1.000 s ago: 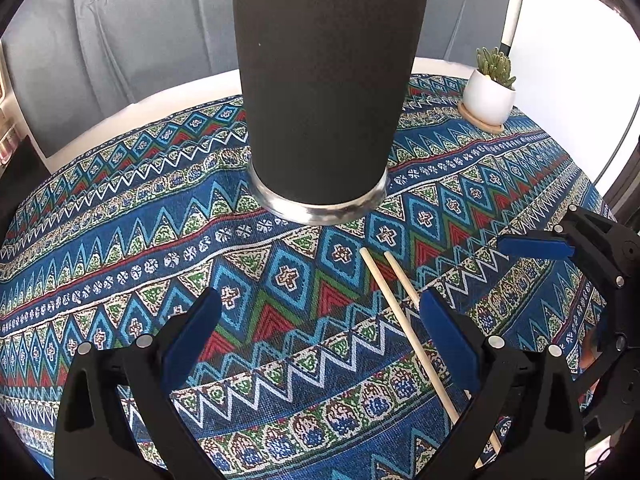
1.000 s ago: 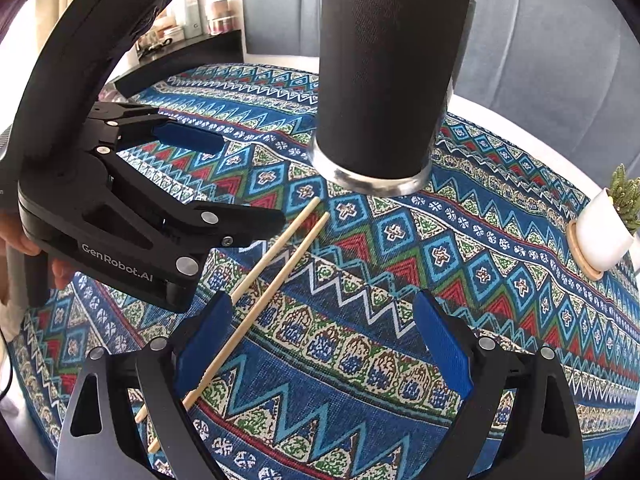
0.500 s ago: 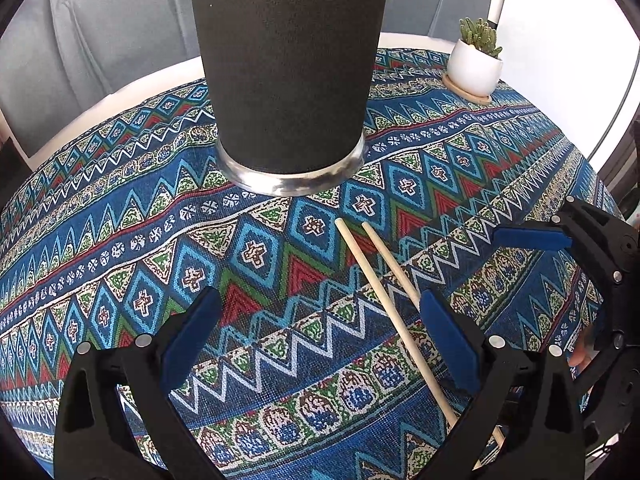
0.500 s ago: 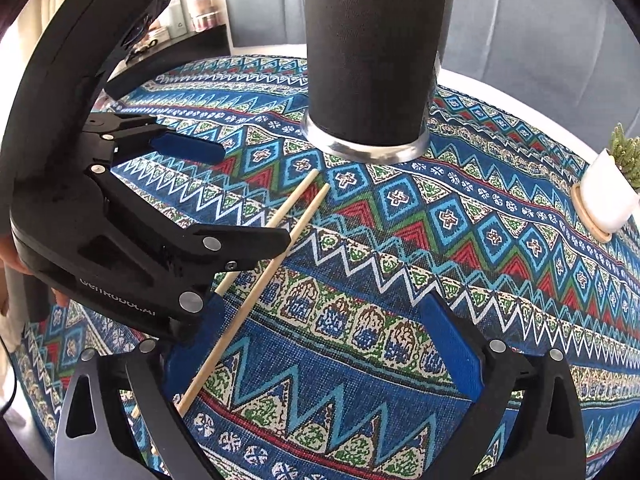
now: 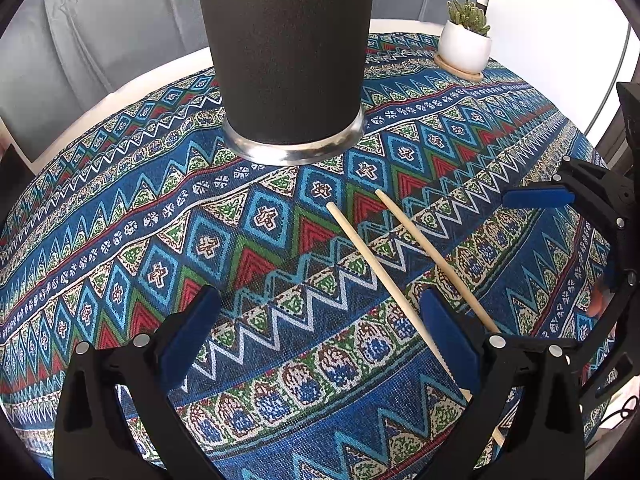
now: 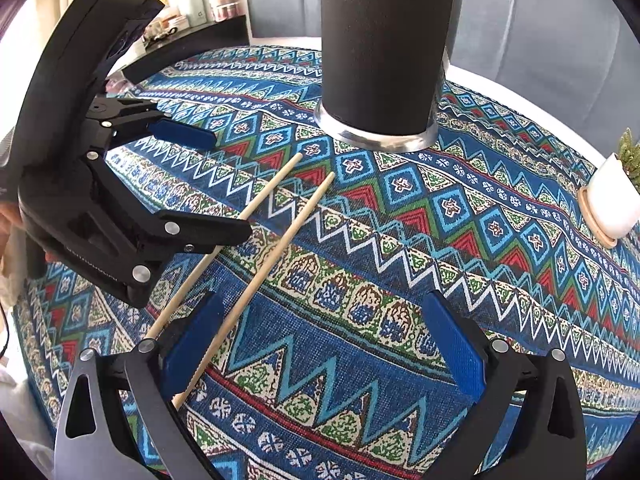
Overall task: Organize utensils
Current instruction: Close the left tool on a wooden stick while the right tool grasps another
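Note:
Two wooden chopsticks (image 5: 384, 276) lie side by side on the patterned tablecloth (image 5: 224, 236), pointing at a tall black holder with a metal base (image 5: 288, 52). My left gripper (image 5: 320, 340) is open, low over the cloth, with the chopsticks running under its right finger. In the right wrist view the chopsticks (image 6: 276, 236) pass by the left finger of my open right gripper (image 6: 320, 340). The left gripper (image 6: 200, 184) shows there at the left, open above the chopsticks. The holder (image 6: 384, 40) stands just beyond.
A small cactus in a white pot (image 5: 466, 46) sits on a wooden coaster at the table's far right edge; it also shows in the right wrist view (image 6: 616, 200). A grey sofa stands behind the table. A dark shelf with bottles (image 6: 196, 0) is at the far left.
Both grippers have dropped lower and closer to the tablecloth and chopsticks. The chopsticks have not moved. Both stay open.

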A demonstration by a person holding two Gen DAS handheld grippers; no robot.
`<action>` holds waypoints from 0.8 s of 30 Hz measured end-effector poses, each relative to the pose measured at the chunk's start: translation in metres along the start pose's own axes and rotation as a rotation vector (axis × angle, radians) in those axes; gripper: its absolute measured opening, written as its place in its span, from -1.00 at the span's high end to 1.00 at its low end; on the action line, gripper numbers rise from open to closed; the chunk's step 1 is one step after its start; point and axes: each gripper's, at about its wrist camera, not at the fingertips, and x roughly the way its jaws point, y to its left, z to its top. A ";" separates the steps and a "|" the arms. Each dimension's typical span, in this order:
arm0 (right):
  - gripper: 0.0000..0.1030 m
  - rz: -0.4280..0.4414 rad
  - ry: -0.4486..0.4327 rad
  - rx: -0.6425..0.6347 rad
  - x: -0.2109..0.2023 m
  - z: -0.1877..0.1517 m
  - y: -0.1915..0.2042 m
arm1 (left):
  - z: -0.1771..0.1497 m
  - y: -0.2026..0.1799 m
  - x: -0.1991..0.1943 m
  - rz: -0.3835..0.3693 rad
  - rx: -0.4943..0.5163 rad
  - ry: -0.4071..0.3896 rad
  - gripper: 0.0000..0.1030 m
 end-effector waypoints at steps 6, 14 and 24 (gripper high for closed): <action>-0.32 0.000 -0.017 -0.002 -0.008 -0.005 -0.002 | -0.012 0.001 -0.010 0.004 0.000 -0.025 -0.79; 0.81 -0.010 -0.050 0.058 -0.018 -0.008 -0.027 | -0.018 0.002 -0.026 -0.019 0.002 0.005 0.43; 0.91 0.095 -0.062 0.204 -0.022 -0.011 -0.057 | -0.020 0.015 -0.025 -0.046 -0.077 -0.009 0.91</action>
